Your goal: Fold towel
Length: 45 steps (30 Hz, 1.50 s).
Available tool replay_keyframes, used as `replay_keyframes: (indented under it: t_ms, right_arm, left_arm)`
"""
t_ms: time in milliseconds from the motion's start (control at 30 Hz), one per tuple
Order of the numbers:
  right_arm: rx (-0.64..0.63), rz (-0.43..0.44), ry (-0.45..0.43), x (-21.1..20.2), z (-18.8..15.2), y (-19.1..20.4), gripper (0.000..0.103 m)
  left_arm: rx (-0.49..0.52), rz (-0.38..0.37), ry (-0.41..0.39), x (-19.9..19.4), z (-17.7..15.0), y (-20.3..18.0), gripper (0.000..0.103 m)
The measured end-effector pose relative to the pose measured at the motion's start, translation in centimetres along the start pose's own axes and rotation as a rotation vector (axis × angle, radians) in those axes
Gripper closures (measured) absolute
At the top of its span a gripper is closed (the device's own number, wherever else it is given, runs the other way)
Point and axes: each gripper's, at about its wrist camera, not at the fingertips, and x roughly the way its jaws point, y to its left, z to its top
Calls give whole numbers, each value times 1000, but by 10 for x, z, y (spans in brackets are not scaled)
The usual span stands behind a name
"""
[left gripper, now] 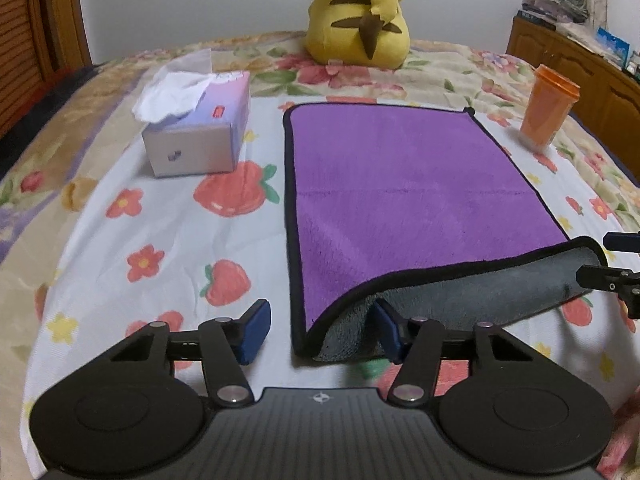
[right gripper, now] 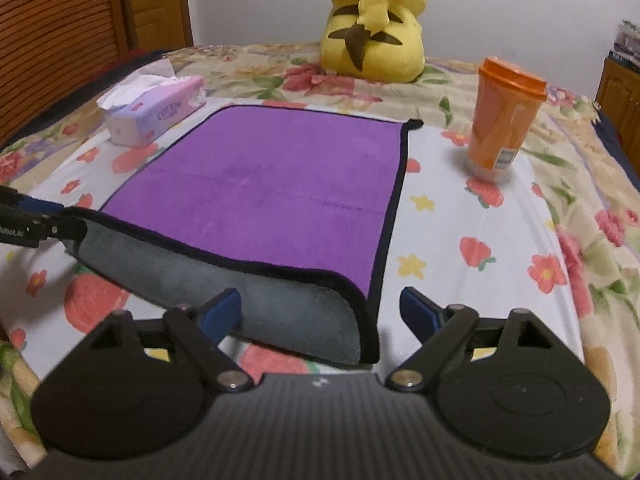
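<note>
The left gripper (left gripper: 318, 330) sits low over the bedsheet (left gripper: 160, 240), its blue pads (left gripper: 256, 330) spread wide on either side of the near left corner of the towel (left gripper: 400, 176). That towel — purple on top, grey underneath, edged in black — lies flat on the bed except along its near edge, which is curled up and back so the grey side shows. The right gripper (right gripper: 320, 314) is likewise spread, straddling the near right corner (right gripper: 360, 320), with one pad tucked against the lifted grey fold. Neither gripper pinches the cloth.

Left of the towel and apart from it stands a tissue box (left gripper: 200, 128) with a tissue poking out; to the right stands an orange cup (right gripper: 500, 120) — upright, with its lid on. A yellow plush toy (left gripper: 360, 12) sits at the far side of the bed, beyond the towel.
</note>
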Motion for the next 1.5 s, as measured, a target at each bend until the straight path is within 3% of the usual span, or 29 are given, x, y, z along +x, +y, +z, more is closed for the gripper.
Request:
replay_keyframes:
  t_ms: [200,467,700,833,867,967,1033,1100,1500]
  right_arm:
    - [29,29,44,9,0,-6,22]
    - [81,73,77,11,-1,-12,39]
    - [88,73,87,10,0,-14,49]
    - [87,72,85,9,1,-16,64]
    - [85,69,85,9,1,-16,72]
    - [69,50,88,10,0,-16,81]
    - [62,35,87,10,0,-16,84]
    - [52,31,85,10,0,-16,95]
    - [35,16,13,1,6,-18,99]
  left_arm:
    - [-2,-9,23,3,-3,-1,50]
    - [-4,-19,43,7,-5,-2,58]
    - [0,-16,42,7,-6,-3,58]
    - [8,-15,39,6,-6,-3,60]
    - [10,-16,36,6,-6,-4,63]
    - [12,-36,27,5,-6,-5,82]
    - [20,-36,21,4,-6,-6,86]
    - [28,-35,12,2,-6,-7,90]
    - [16,-59,-98,-20,5,-9,94]
